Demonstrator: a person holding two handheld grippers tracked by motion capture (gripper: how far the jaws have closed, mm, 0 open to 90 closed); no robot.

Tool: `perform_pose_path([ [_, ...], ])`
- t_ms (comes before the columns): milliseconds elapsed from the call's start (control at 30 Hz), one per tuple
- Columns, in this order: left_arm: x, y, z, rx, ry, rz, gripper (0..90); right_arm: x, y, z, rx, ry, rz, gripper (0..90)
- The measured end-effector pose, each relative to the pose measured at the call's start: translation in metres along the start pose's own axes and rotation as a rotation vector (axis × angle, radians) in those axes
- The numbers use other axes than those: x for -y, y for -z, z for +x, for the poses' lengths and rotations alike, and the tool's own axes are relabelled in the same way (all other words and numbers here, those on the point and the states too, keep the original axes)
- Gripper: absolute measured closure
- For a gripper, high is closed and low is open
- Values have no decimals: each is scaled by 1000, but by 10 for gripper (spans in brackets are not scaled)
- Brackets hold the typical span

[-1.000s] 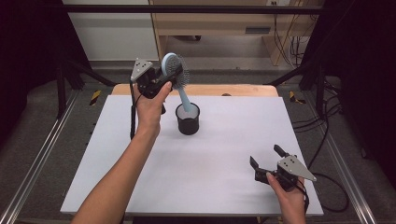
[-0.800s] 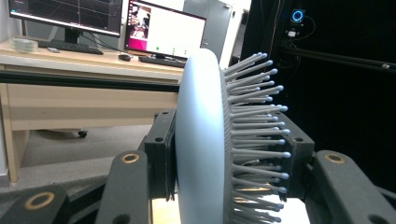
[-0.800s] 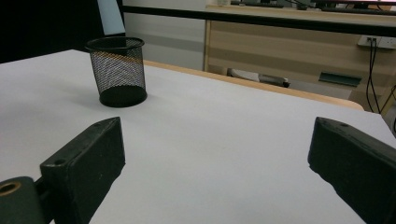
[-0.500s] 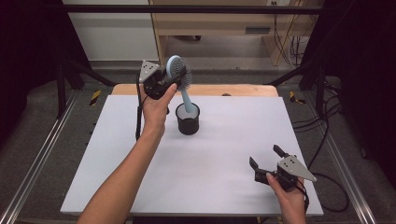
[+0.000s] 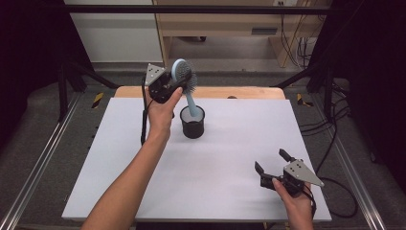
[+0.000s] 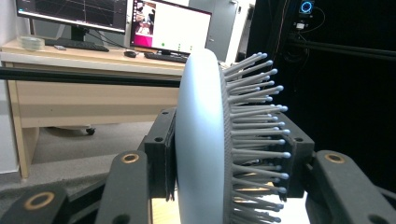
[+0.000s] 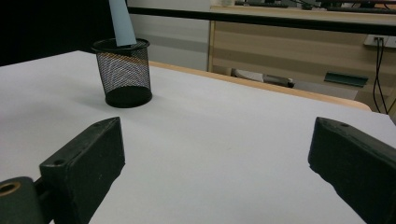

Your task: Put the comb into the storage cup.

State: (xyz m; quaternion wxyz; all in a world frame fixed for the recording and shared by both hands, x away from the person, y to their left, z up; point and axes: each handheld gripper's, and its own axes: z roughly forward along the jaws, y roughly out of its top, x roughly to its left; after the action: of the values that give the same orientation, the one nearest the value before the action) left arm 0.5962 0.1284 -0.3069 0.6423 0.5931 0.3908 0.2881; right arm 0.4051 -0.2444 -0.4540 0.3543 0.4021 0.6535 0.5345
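Now the left gripper (image 5: pixel 168 85) has its 2 jaws clamped on the head of the hairbrush (image 5: pixel 183 76), one pad on the smooth back, the other pressed into the bristles, as the left gripper view shows close up. That brush is pale blue with grey, ball-tipped bristles, and it leans: the head is up at the back of the table, while the handle slopes down into the black mesh cup (image 5: pixel 192 122). From the high view the handle's tip looks to be inside the cup, though I cannot tell whether it touches the bottom.

Over on the near right, the right gripper (image 5: pixel 273 167) rests low over the white table (image 5: pixel 230 182) with its jaws wide apart and nothing between them, well away from the cup.

My read is that the brush is mid-way between hand and cup. The next move calls for care: keep the handle clear of the cup's rim so the light cup does not tip over.
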Motion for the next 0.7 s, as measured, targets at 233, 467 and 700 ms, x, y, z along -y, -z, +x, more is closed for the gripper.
perform_pose_path([
  [233, 6, -2, 0, -8, -2, 11, 504, 0, 0, 1, -7, -2, -2, 39],
  [467, 14, -4, -1, -23, -32, 28, 504, 0, 0, 1, -7, -3, -1, 39],
  [700, 17, -5, 0, -19, -26, 34, 504, 0, -1, 1, -8, 1, 3, 39],
])
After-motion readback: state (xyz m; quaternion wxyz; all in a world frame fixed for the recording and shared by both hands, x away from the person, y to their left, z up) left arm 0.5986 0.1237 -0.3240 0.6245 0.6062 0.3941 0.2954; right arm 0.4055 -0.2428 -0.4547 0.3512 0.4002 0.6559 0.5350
